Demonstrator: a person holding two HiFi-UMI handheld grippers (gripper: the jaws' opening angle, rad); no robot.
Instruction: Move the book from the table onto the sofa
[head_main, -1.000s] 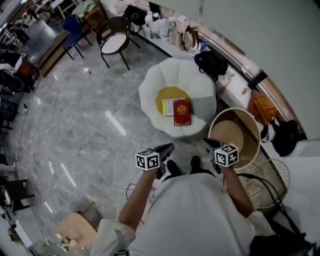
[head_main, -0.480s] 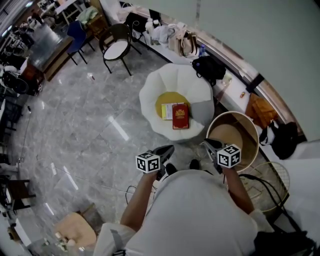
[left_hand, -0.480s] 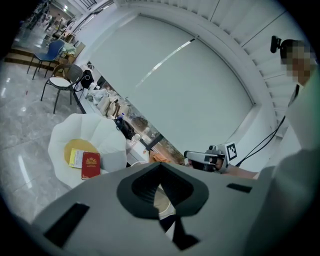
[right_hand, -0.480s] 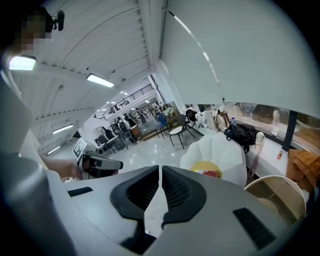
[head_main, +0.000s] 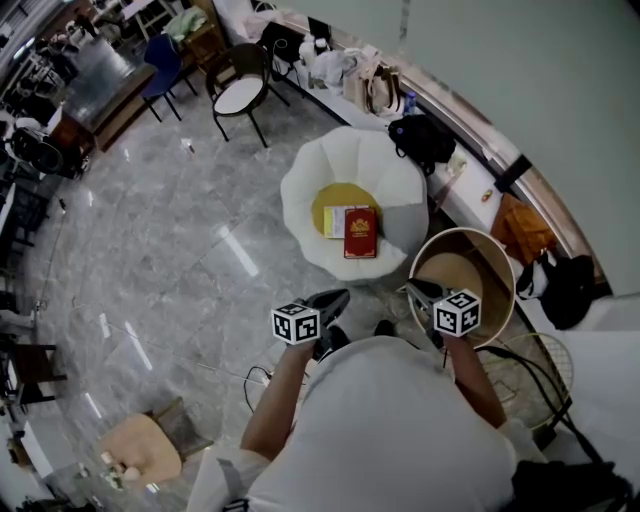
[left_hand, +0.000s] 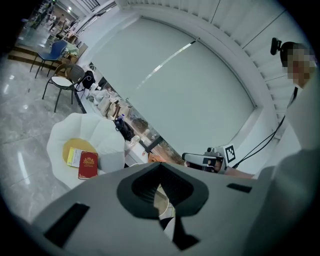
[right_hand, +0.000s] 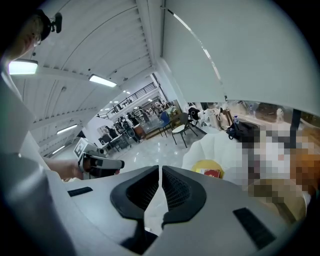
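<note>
Red book (head_main: 361, 232) lies flat on white sofa (head_main: 305, 185) seat, nr its front edge, touching a yellow booklet (head_main: 336, 219); round tabletop (head_main: 455, 268) stands just beside sofa. L gripper (head_main: 338, 297) & R gripper (head_main: 414, 288) hang short of sofa; both prs of fingers closed, nothing betw. them.

The red book (head_main: 361, 232) with a gold emblem lies flat and closed, just above frame centre. It rests on the white petal-shaped sofa (head_main: 345, 160), overlapping its yellow cushion (head_main: 335, 197).
</note>
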